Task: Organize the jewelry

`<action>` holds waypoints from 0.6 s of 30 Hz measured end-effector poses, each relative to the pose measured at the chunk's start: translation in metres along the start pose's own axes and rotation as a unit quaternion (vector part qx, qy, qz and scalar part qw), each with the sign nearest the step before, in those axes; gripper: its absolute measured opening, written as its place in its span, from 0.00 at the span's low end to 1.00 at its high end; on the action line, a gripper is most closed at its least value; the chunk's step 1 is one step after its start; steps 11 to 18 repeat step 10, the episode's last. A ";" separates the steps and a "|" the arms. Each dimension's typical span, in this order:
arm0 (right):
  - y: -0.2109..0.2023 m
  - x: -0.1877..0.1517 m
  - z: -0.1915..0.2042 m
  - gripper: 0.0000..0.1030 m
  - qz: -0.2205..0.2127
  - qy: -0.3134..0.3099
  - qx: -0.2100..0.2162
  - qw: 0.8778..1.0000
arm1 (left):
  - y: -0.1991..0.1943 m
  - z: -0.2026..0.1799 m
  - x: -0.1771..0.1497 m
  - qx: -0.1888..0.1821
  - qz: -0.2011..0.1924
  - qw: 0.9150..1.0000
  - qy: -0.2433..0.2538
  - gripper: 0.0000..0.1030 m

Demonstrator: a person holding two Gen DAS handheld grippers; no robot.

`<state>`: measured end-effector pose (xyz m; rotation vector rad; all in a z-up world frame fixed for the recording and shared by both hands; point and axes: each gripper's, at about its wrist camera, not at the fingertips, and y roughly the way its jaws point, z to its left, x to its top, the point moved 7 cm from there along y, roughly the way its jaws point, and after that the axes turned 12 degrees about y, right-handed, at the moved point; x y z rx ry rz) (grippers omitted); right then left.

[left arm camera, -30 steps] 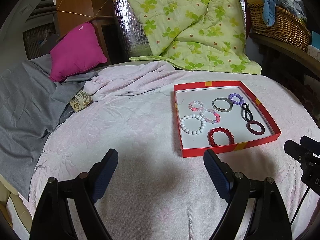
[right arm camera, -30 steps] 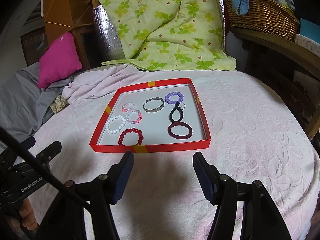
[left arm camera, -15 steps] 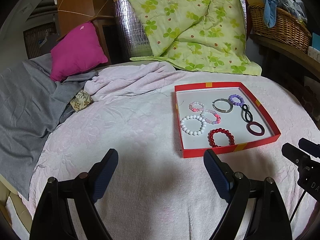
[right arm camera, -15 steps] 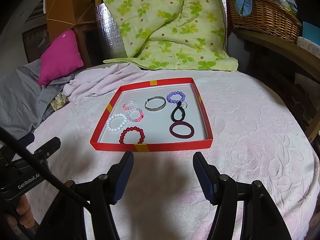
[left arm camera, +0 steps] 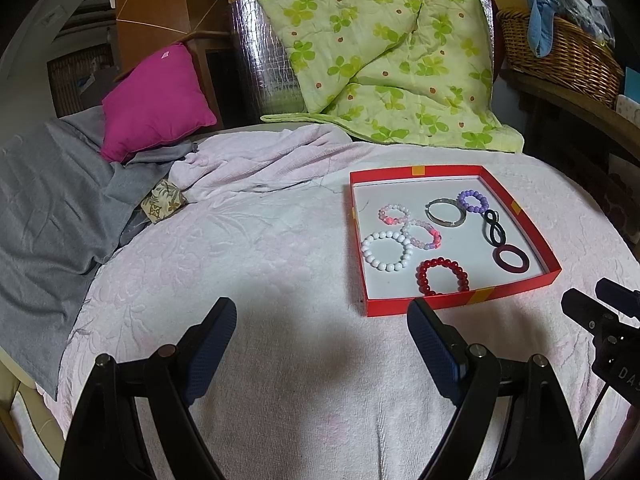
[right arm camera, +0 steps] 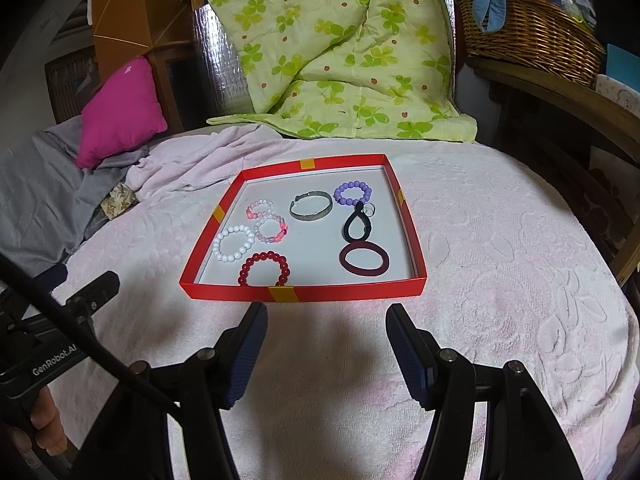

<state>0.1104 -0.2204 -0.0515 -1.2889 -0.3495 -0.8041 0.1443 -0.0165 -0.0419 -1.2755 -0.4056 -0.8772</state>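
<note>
A shallow red tray (right arm camera: 304, 293) (left arm camera: 424, 306) lies on the pink bedspread and holds several bracelets and hair ties: a white bead bracelet (right arm camera: 234, 245), a red bead bracelet (right arm camera: 264, 269), a silver bangle (right arm camera: 311, 207), a purple bead bracelet (right arm camera: 352, 193), a dark red hair tie (right arm camera: 364, 264) and a black one (right arm camera: 357, 226). My right gripper (right arm camera: 326, 330) hovers open just in front of the tray's near rim, nothing between its fingers. My left gripper (left arm camera: 320, 324) stands open over bare bedspread, left of the tray's near corner.
A green floral quilt (right arm camera: 340, 60) leans behind the tray. A magenta pillow (left arm camera: 156, 100) and grey cloth (left arm camera: 48, 208) lie to the left. A wicker basket (right arm camera: 528, 28) sits on a wooden shelf at the right. A person's hand (right arm camera: 40, 420) holds the left gripper's handle.
</note>
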 end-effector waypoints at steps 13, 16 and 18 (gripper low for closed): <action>0.005 -0.001 -0.004 0.64 0.001 -0.011 -0.007 1.000 | 0.002 -0.005 -0.002 -0.015 -0.008 1.000 0.009 0.85; 0.005 -0.001 -0.004 0.64 0.001 -0.011 -0.007 1.000 | 0.002 -0.005 -0.002 -0.015 -0.008 1.000 0.009 0.85; 0.005 -0.001 -0.004 0.64 0.001 -0.011 -0.007 1.000 | 0.002 -0.005 -0.002 -0.015 -0.008 1.000 0.009 0.85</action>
